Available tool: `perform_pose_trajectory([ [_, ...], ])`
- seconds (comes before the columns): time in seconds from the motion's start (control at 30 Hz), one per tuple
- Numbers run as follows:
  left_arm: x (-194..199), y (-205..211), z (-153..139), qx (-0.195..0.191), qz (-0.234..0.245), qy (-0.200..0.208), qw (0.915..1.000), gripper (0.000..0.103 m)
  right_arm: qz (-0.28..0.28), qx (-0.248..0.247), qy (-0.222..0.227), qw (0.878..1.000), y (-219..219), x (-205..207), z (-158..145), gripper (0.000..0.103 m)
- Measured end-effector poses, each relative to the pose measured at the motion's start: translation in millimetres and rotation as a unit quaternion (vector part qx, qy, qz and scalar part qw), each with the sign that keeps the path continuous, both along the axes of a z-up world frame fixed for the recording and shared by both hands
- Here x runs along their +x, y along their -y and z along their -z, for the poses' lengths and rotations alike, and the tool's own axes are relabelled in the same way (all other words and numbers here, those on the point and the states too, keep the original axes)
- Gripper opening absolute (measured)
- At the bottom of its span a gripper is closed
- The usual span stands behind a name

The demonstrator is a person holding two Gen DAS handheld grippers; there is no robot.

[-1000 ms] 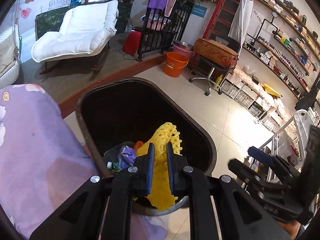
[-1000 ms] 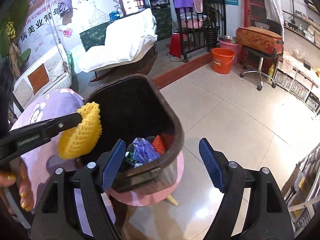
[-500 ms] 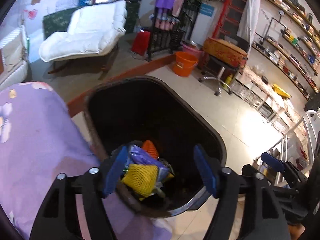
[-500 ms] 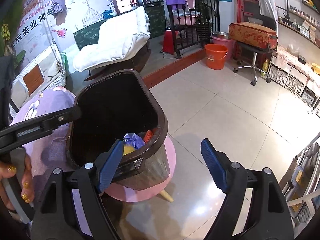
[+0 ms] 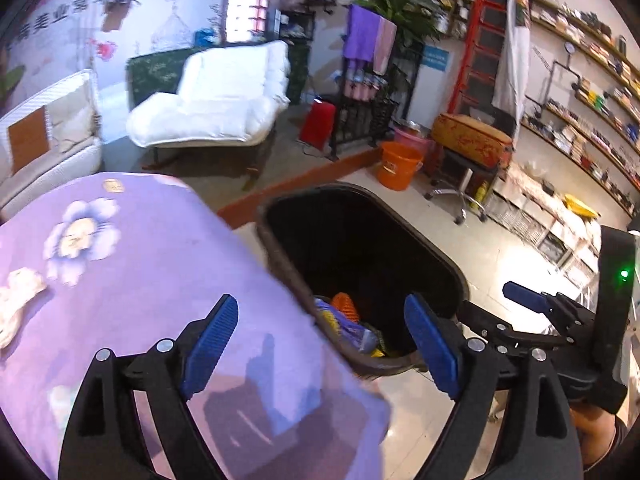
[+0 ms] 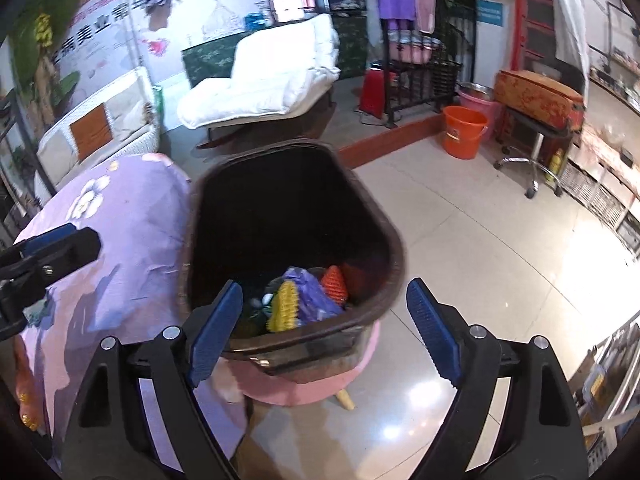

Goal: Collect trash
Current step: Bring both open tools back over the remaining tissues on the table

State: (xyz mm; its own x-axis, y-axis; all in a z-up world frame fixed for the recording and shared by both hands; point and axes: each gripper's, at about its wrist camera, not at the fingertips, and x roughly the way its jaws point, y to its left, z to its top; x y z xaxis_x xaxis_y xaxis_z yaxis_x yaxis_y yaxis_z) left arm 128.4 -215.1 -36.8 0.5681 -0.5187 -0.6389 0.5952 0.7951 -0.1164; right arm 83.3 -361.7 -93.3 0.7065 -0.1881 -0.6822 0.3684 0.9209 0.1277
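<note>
A dark brown trash bin (image 5: 456,276) (image 6: 396,248) stands on a pink stool (image 6: 320,388) beside a table with a purple flowered cloth (image 5: 140,272) (image 6: 120,216). Inside the bin lie a yellow foam net (image 6: 284,308), a purple bag (image 6: 312,296) and an orange net (image 6: 334,282). My left gripper (image 5: 324,340) is open and empty, over the table edge and the bin's near rim. My right gripper (image 6: 324,332) is open and empty, just in front of the bin. A crumpled white paper (image 5: 16,300) lies on the cloth at the far left.
A white lounge chair (image 5: 216,100) and a wicker seat (image 5: 44,140) stand behind the table. An orange bucket (image 5: 398,164), a stool with a patterned cushion (image 5: 468,144) and a black rack (image 5: 368,112) stand on the tiled floor. Shelves line the right wall.
My left gripper opened and let the yellow foam net fall into the bin. It then drew back toward the table. My right gripper stayed open by the bin.
</note>
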Motion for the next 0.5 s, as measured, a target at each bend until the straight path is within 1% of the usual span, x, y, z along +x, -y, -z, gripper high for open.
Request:
perform_pose_trajectory([
  [0.1,-2,-30,-6,0.0,-0.033,0.015,0.9993,0.085,-0.026,0.001,0.006,1.0,-13,4,-4,0.084],
  [0.2,-1,-66,-9,-0.002,-0.075,0.02,0.9969,0.086,-0.067,0.005,0.008,0.998,-33,12,-8,0.084],
  [0.23,-1,-74,-10,-0.003,-0.087,0.02,0.996,0.086,-0.089,0.008,0.007,0.996,-45,17,-10,0.084],
  [0.3,0,-96,-11,0.003,-0.114,0.022,0.9933,0.087,-0.131,0.011,0.007,0.991,-66,25,-15,0.084],
  [0.37,1,-119,-9,0.016,-0.138,0.017,0.9901,0.087,-0.161,0.006,0.003,0.987,-86,31,-19,0.084],
  [0.43,4,-144,-5,0.028,-0.164,0.016,0.986,0.087,-0.199,-0.005,0.001,0.98,-111,37,-23,0.084],
  [0.5,6,-169,-1,0.039,-0.195,0.01,0.98,0.087,-0.233,-0.003,-0.002,0.972,-133,42,-25,0.084],
])
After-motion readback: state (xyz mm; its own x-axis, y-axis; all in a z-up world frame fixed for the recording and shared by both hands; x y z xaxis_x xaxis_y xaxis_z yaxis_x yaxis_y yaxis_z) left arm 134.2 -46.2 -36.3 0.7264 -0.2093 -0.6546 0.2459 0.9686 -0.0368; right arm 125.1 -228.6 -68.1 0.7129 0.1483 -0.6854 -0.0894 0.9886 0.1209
